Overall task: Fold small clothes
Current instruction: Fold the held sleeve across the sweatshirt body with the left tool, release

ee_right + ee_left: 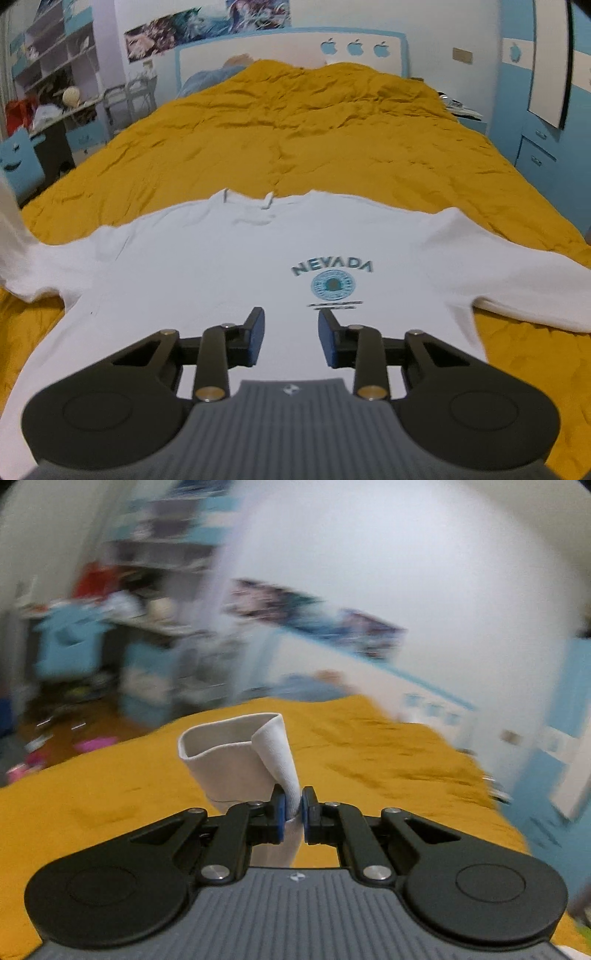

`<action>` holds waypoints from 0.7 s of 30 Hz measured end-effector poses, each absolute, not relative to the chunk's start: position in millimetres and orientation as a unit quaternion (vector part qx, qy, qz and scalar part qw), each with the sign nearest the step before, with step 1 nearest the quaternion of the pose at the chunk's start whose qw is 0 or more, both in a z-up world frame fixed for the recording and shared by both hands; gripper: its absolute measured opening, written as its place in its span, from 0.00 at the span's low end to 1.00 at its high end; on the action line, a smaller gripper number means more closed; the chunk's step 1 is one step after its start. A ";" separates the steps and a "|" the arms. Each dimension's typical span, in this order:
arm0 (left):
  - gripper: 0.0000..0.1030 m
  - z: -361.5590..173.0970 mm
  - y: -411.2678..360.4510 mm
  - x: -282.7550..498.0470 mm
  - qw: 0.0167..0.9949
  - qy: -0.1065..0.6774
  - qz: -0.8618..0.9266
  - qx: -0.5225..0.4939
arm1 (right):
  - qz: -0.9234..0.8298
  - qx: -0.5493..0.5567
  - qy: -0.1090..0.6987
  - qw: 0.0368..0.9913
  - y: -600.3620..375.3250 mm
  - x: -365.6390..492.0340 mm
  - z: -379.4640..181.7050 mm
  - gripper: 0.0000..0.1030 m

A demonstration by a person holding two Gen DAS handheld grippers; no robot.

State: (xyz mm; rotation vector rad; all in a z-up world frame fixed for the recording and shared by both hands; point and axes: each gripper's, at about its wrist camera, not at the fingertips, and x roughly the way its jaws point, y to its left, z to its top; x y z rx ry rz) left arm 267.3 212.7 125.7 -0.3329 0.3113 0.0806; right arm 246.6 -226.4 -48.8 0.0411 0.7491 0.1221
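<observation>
A white T-shirt (207,266) with a teal "NEVADA" print (331,266) lies flat on the mustard-yellow bedspread (295,129), collar away from me. My right gripper (291,328) is open and empty, just above the shirt's lower chest. My left gripper (292,808) is shut on the cuff of the shirt's left sleeve (236,760) and holds it up off the bed; the sleeve opening curls above the fingers. In the right wrist view the raised sleeve (9,221) shows at the far left edge.
The bed has a white and blue headboard (295,48) and a pillow (210,77) at its far end. A cluttered desk and shelves (51,74) stand to the left, blue cabinets (535,147) to the right. The left wrist view is motion-blurred.
</observation>
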 end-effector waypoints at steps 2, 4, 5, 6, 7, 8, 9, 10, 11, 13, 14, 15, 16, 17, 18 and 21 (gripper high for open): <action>0.08 139.5 167.4 277.4 0.978 0.148 -0.006 -0.147 | 0.059 0.030 0.360 0.930 -238.4 243.5 -48.1 0.27; 0.08 147.6 120.1 288.9 0.979 0.145 -0.049 -0.131 | 0.057 0.039 0.354 0.933 -251.5 240.2 -47.6 0.27; 0.08 146.3 102.4 291.5 0.978 0.148 -0.067 -0.131 | 0.056 0.043 0.351 0.934 -256.9 239.3 -47.4 0.27; 0.08 142.4 85.5 293.3 0.975 0.154 -0.087 -0.133 | 0.055 0.048 0.347 0.935 -264.3 237.7 -47.2 0.27; 0.08 138.7 66.3 298.2 0.972 0.161 -0.106 -0.134 | 0.052 0.052 0.345 0.936 -269.6 236.7 -47.3 0.27; 0.08 131.4 44.3 303.7 0.968 0.170 -0.124 -0.135 | 0.048 0.056 0.343 0.937 -277.4 235.5 -47.6 0.27; 0.09 122.7 30.5 304.0 0.965 0.177 -0.137 -0.134 | 0.044 0.060 0.341 0.937 -284.6 234.7 -48.1 0.27; 0.08 110.0 10.9 309.3 0.961 0.191 -0.151 -0.134 | 0.037 0.065 0.341 0.937 -293.4 234.0 -49.4 0.27; 0.08 95.9 2.0 310.5 0.956 0.206 -0.161 -0.134 | 0.031 0.068 0.341 0.937 -300.0 232.7 -51.2 0.27; 0.08 63.0 -28.3 321.8 0.947 0.242 -0.174 -0.124 | 0.021 0.074 0.343 0.936 -312.0 230.3 -56.1 0.27; 0.08 45.3 -42.5 326.1 0.941 0.263 -0.178 -0.117 | 0.017 0.076 0.344 0.936 -317.3 229.6 -58.1 0.27; 0.08 28.5 -48.7 331.1 0.934 0.285 -0.182 -0.113 | 0.012 0.077 0.346 0.935 -322.6 228.6 -60.2 0.28; 0.09 7.8 -60.4 336.6 0.926 0.311 -0.186 -0.108 | 0.008 0.080 0.349 0.934 -328.2 227.7 -62.9 0.28; 0.09 -9.5 -69.0 341.4 0.918 0.334 -0.190 -0.103 | 0.005 0.081 0.351 0.933 -332.5 226.7 -65.4 0.28; 0.11 -23.3 -77.5 342.2 0.909 0.355 -0.195 -0.097 | 0.003 0.082 0.353 0.932 -335.0 225.8 -67.4 0.28; 0.28 -55.9 -85.8 347.6 0.878 0.418 -0.220 -0.078 | -0.007 0.086 0.362 0.928 -342.6 224.6 -75.7 0.28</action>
